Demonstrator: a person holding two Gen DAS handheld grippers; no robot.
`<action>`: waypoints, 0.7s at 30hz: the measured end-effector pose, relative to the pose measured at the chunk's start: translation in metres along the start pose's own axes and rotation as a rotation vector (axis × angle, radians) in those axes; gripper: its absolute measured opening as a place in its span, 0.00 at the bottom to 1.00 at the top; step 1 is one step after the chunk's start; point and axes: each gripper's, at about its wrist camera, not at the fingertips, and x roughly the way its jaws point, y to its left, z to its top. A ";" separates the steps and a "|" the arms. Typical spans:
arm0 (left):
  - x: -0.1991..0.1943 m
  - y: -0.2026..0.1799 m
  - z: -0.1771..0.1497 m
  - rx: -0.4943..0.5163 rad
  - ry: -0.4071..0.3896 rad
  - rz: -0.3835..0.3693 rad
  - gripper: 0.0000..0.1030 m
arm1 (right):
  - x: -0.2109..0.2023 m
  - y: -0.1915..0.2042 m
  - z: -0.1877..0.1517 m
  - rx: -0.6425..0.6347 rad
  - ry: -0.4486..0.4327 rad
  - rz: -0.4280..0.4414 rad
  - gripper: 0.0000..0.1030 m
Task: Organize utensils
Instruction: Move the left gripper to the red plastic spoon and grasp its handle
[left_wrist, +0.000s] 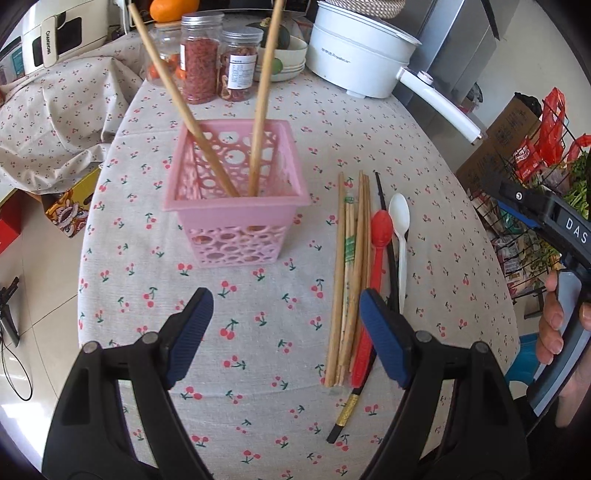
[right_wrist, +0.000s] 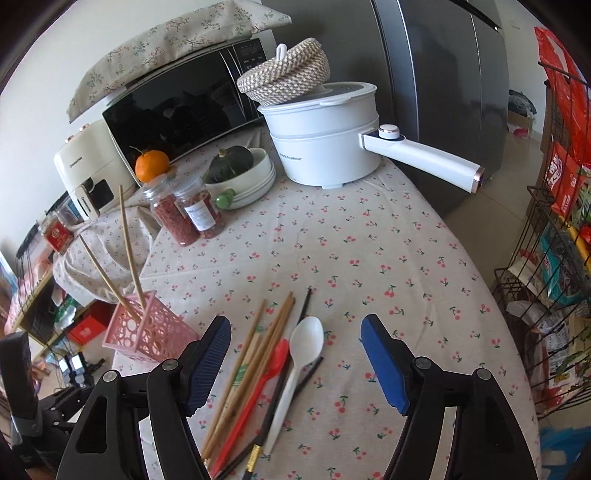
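Both your left claw (left_wrist: 286, 334) and right claw (right_wrist: 295, 360) are spread and empty, the right poised over the loose chopsticks (right_wrist: 255, 363) bound for the pink basket (left_wrist: 236, 206).

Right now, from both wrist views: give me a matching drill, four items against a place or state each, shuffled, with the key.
Items
1. pink perforated plastic basket
2. white plastic spoon
3. woven rope basket
4. orange fruit

Places or states
A. sits on a jar lid
B. lies flat on the tablecloth beside a red spoon
C. rests on top of the white electric pot
D. holds two upright wooden chopsticks

Pairs: 1-D, 2-B, 3-C, 4-A
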 end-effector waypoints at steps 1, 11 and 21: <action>0.003 -0.005 0.000 0.007 0.009 -0.005 0.79 | 0.002 -0.005 -0.001 0.002 0.021 -0.003 0.73; 0.050 -0.053 0.012 0.036 0.140 -0.183 0.35 | 0.024 -0.039 -0.012 0.036 0.206 -0.048 0.74; 0.080 -0.086 0.032 0.093 0.138 -0.104 0.14 | 0.027 -0.050 -0.014 0.036 0.244 -0.044 0.74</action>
